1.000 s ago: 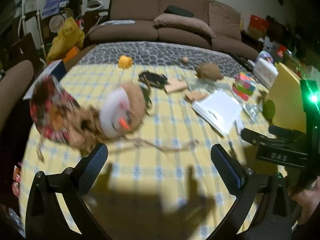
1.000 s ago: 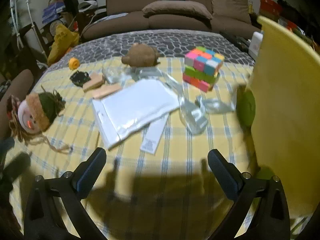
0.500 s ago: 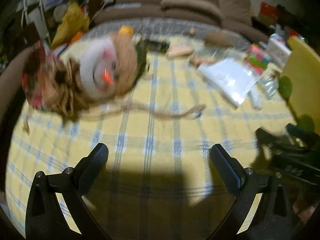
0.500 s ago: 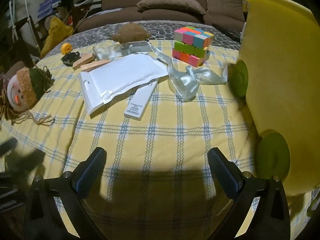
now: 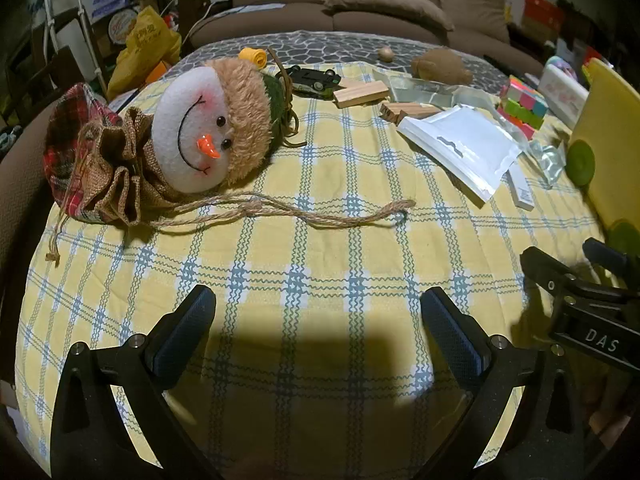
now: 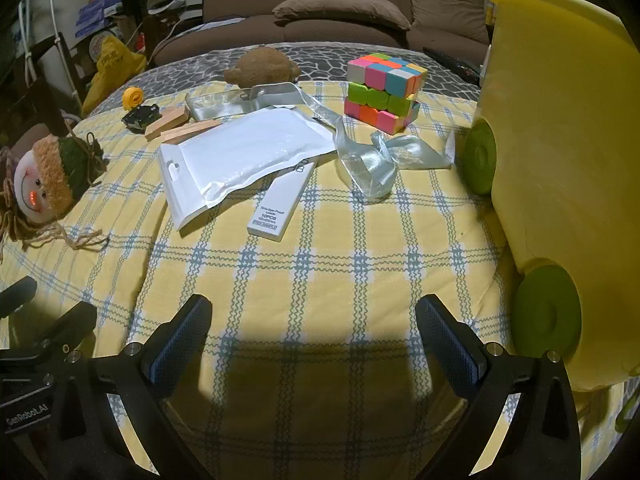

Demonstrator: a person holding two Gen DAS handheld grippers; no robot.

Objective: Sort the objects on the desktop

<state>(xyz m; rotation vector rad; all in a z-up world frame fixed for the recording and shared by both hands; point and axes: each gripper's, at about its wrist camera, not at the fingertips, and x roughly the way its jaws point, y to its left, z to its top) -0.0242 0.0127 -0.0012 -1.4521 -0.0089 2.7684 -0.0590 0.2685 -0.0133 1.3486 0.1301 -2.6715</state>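
A snowman doll bag [image 5: 192, 136] with a jute cord [image 5: 304, 212] lies on the yellow checked cloth [image 5: 320, 264], ahead and left of my open, empty left gripper [image 5: 318, 320]. It also shows at the left of the right wrist view [image 6: 44, 180]. My right gripper [image 6: 312, 328] is open and empty above bare cloth. Ahead of it lie a white pouch [image 6: 240, 156], a small white box [image 6: 280, 208], a silver ribbon [image 6: 372, 160] and a pastel puzzle cube [image 6: 384, 92]. A yellow bin with green wheels [image 6: 560, 160] stands close on its right.
Two wooden blocks [image 5: 360, 94], a dark toy car [image 5: 316, 78], a yellow tape roll [image 5: 253, 56] and a brown plush [image 5: 440, 66] lie at the far side. A brown sofa [image 5: 340, 12] stands behind. The right gripper's body [image 5: 588, 312] shows at the left wrist view's right edge.
Both grippers have pulled back and lowered toward the near edge of the table. The snowman doll lies still now; both grippers stay open.
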